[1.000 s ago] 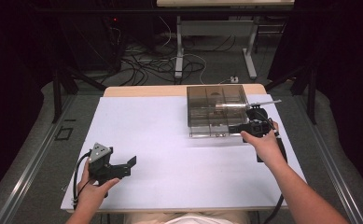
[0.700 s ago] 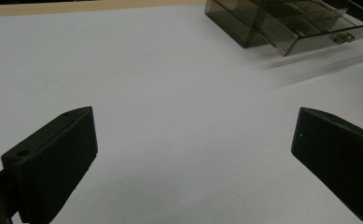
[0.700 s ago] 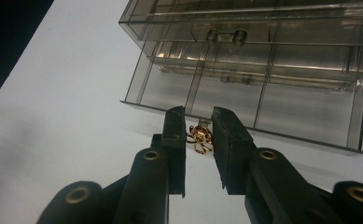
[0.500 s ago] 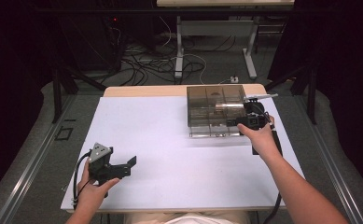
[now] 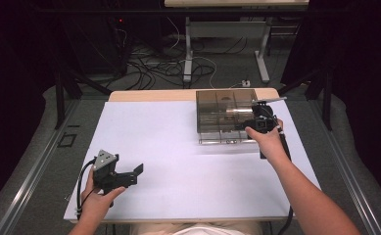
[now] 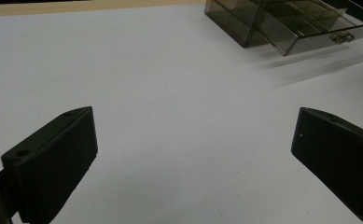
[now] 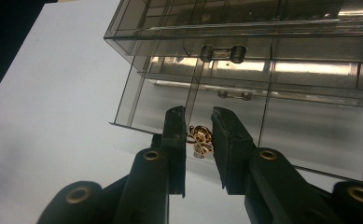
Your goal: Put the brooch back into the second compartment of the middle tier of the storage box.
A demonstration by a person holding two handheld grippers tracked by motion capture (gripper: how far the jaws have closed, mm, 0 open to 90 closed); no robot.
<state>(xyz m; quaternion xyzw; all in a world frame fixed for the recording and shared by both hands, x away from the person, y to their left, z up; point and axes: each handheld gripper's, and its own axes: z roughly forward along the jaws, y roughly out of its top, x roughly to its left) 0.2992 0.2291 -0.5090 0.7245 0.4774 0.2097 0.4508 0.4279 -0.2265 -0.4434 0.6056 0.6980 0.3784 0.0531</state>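
Gold clasp, small, light and likely slippery, pinched between the nearly closed jaws of the right gripper at the front edge of the smoky plastic box; grip its flat sides. Left gripper rests wide open, empty; the high view hides the clasp

A white-topped table bears a smoky clear compartment box

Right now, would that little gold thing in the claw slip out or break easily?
Probably slippery: the gold trinket looks shiny metal, pinched between the right claw. Likely light, being tiny beside the clear box. Its thin loops might bend.
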